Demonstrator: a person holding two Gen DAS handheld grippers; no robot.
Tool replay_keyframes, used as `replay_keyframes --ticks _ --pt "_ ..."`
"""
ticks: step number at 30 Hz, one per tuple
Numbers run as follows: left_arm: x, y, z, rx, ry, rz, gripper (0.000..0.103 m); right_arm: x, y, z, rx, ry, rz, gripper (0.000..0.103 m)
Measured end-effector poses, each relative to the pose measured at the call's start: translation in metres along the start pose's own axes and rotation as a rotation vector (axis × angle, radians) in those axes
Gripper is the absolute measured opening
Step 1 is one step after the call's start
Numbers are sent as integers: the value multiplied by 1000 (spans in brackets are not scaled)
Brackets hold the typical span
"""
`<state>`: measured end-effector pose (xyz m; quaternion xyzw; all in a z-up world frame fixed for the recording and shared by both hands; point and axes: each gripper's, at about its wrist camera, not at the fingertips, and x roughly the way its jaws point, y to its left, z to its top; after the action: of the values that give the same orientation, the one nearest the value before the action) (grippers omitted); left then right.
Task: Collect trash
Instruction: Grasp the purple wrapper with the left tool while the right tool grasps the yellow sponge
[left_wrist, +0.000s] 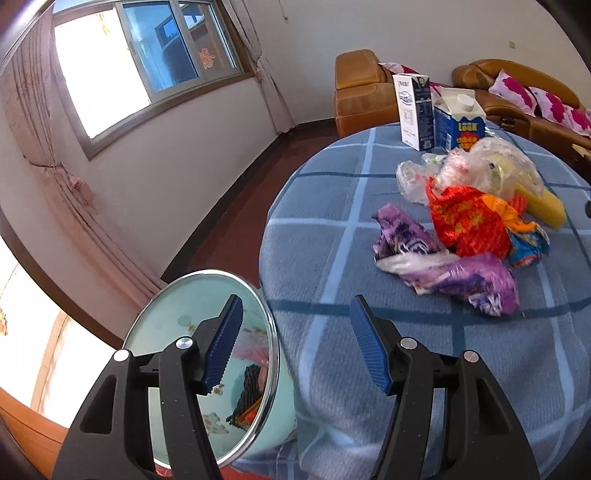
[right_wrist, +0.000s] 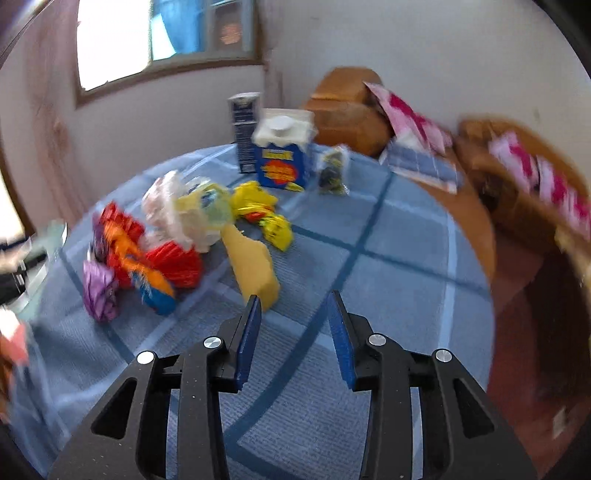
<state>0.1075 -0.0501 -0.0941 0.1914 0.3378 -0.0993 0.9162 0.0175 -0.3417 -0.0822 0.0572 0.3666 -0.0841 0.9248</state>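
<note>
Crinkly plastic trash lies in a heap on the round table with the blue checked cloth. In the left wrist view the heap sits right of the middle of the frame. A shiny red and orange wrapper is in the middle of it, a purple wrapper lies just below, and a clear plastic bag sits on top behind. A yellow sponge-like block pokes out at the right of the heap.

At the lower left of that frame, a pale green bin with a shiny metal rim stands just beside the table edge. Some dark and reddish scraps are inside it.

The left gripper is at the bottom of the frame. Its blue pads stand wide apart and nothing is between them.

In the right wrist view everything is blurry. The same heap is at the middle left, and a yellow wrapper lies beside it. The right gripper is at the bottom, over bare cloth. Its jaws are partly apart and hold nothing.

At the far side of the table stand a blue milk carton with a white cap and a tall dark and white box. Behind them is a brown leather sofa with pink and white cushions.
</note>
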Motion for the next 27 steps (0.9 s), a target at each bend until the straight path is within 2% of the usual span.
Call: replay_keyframes --ticks 3,7,13,16,17,24,27 --pt "12 1 11 -33 4 10 60 6 -13 -2 137 3 -9 37" --pt "21 -3 19 -55 14 -10 60 18 -2 0 194 3 50 37" --pt "23 -13 21 -32 14 -25 60 31 13 8 164 22 97 36" --pt "25 -14 23 -28 16 -30 60 42 7 10 174 59 120 12" --pt "25 -14 25 -26 16 -35 60 43 5 10 175 63 132 10" --pt "22 -23 32 1 -3 -56 60 29 -10 11 157 9 119 6" --pt "23 -30 40 14 -17 -72 60 29 -11 13 73 6 80 7"
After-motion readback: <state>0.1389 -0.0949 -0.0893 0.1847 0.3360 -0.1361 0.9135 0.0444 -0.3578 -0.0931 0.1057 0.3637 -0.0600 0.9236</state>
